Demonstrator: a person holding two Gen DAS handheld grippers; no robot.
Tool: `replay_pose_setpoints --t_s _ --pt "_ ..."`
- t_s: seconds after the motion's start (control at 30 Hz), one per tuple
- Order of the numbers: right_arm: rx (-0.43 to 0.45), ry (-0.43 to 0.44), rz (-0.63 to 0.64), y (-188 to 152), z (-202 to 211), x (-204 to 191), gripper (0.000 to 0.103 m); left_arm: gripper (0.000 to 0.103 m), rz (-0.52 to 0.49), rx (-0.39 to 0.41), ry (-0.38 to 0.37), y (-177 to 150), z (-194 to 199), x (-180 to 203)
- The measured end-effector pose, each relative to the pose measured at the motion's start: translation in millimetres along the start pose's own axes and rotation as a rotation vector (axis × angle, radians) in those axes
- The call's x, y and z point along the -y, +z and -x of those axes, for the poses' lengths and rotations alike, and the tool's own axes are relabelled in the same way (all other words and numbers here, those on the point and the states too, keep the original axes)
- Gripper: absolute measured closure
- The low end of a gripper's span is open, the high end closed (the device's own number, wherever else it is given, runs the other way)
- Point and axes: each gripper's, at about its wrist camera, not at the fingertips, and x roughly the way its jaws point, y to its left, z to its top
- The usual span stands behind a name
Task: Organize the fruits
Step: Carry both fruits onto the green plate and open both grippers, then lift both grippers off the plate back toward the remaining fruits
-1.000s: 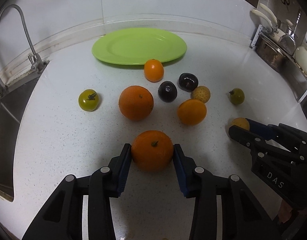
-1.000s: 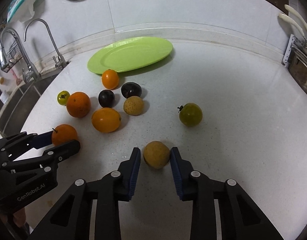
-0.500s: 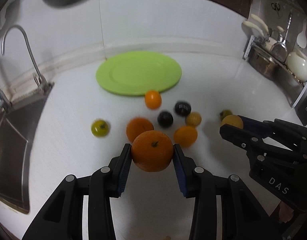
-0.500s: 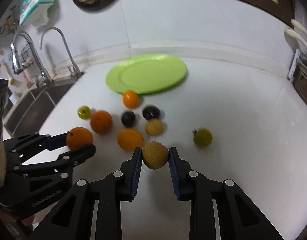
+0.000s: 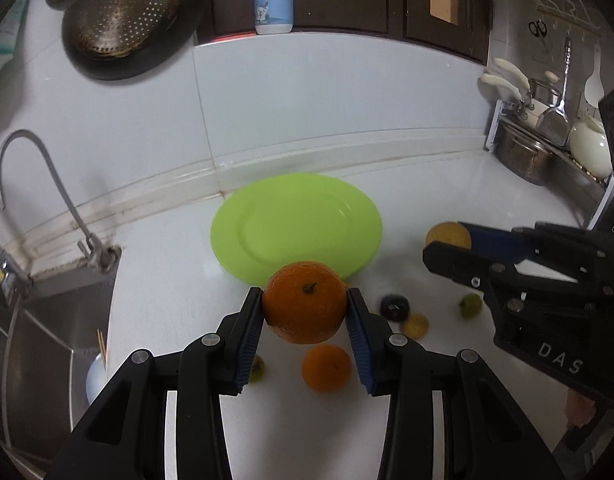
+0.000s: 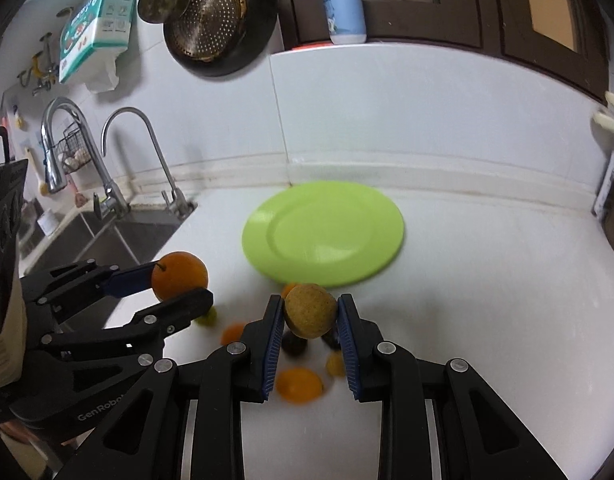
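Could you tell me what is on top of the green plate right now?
Nothing rests on the green plate; its visible surface is bare. In the left wrist view, the held orange covers its near rim.

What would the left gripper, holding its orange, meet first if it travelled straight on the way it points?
Probably the green plate, directly beyond the orange in the left gripper; depth is unclear.

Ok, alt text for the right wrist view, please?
The right tool grips a tan round fruit above the white counter, short of an empty green plate. At left, the left tool holds an orange; more fruit lies below.
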Motion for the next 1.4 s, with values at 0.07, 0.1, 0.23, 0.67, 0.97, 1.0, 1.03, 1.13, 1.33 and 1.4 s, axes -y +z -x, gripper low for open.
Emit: replay_pose_setpoints --t_s 0.07,0.1,0.23,0.67,0.97,1.0,1.03,1.13,1.33,1.4 --pt "0.004 0.001 0.010 9 -6 -1 0.075 0.062 -0.007 -0.003 -0.013 6 -7 -1" --pt "0.003 -0.004 0.016 14 -12 -2 0.075 0.062 -0.008 -0.009 -0.019 9 -12 -2" --pt "-0.017 -0.015 0.035 31 -32 -2 0.075 0.062 -0.023 -0.039 -0.052 20 -33 -4" --pt "-0.198 -0.035 0.006 46 -122 18 0.075 0.062 -0.050 -0.190 -0.122 46 -115 -14" --pt "-0.269 -0.047 0.004 39 -153 22 0.075 0.062 -0.049 -0.270 -0.131 39 -143 -19" --pt "-0.273 -0.046 0.004 39 -155 22 0.075 0.062 -0.045 -0.273 -0.133 38 -145 -19" --pt "-0.276 -0.043 0.001 39 -156 23 0.075 0.062 -0.045 -0.276 -0.131 40 -147 -17" --pt "-0.278 -0.040 0.003 40 -159 23 0.075 0.062 -0.040 -0.285 -0.130 40 -149 -18" --pt "-0.258 -0.070 0.004 42 -154 24 0.064 0.058 -0.029 -0.279 -0.124 40 -143 -26" --pt "-0.252 -0.082 0.009 43 -151 24 0.064 0.055 -0.022 -0.252 -0.109 42 -133 -30"
